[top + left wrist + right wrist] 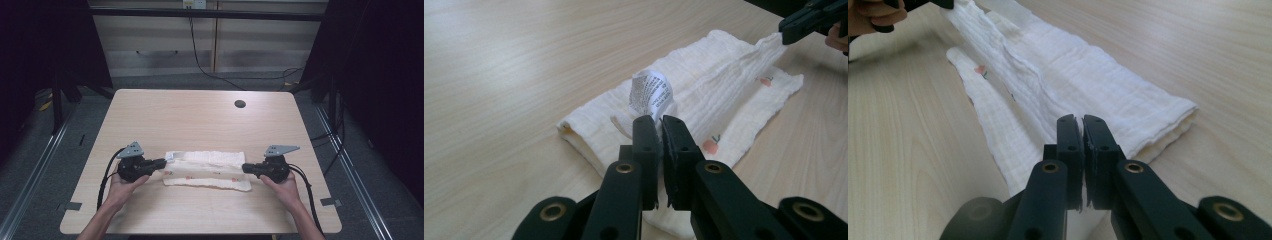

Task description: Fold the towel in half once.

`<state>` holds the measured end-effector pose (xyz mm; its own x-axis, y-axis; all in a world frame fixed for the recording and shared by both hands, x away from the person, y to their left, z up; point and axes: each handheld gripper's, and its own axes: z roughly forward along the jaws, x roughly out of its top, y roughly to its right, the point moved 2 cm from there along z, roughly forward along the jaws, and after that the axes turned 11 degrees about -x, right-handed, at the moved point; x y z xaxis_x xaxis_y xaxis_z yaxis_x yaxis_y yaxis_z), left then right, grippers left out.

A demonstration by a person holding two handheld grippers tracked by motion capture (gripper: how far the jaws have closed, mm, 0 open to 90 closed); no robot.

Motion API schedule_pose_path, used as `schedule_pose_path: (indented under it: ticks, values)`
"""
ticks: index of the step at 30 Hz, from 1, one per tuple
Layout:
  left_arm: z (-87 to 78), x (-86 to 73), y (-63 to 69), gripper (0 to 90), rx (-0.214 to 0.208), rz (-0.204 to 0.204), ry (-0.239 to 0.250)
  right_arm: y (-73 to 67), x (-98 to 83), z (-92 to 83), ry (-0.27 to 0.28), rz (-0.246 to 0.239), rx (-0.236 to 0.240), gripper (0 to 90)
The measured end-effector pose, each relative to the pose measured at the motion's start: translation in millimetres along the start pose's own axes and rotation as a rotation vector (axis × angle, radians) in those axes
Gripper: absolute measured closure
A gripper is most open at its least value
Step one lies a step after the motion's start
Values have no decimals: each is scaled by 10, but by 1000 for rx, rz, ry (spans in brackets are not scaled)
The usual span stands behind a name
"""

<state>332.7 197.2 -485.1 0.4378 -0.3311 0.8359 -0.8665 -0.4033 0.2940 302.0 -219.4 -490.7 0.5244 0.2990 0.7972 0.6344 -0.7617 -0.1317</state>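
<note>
The folded cloth (pixel 207 170) lies near the front edge of the pale wood-grain surface (pixel 200 115), midway between its left and right edges. It is white, crinkled gauze with small red prints too tiny to make out. The left hand-held gripper (pixel 163 162) pinches its left end, where a curled printed label (pixel 650 94) stands, its text unreadable. The right hand-held gripper (pixel 245 168) pinches the right end; the pinched fabric is hidden between the jaws.
</note>
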Motion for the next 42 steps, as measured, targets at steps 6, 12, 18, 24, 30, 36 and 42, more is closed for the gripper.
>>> schedule_pose_path:
  ticks: [6, 12, 18, 24, 30, 36, 42]
  values:
    - [0, -59, 3, 855, -10, -11, 0, -9, -55, 24, -6, 11, 5, 871]
    - [53, -145, 37, 854, -12, -9, -55, -52, -130, 43, -38, 1, 10, 864]
    - [64, -183, 65, 846, -10, -11, -77, -103, -148, 17, -46, -20, 7, 842]
    - [56, -190, 107, 821, -5, 8, -91, -100, -206, 4, -71, -15, -4, 805]
    - [32, -266, 202, 765, -8, 25, -119, -165, -252, -34, -88, -24, -12, 773]
    - [-57, -309, 272, 721, -26, 28, -119, -159, -248, -65, -79, -10, -24, 752]
    - [-183, -326, 344, 676, -54, 21, -86, -149, -274, -103, -79, 3, -29, 741]
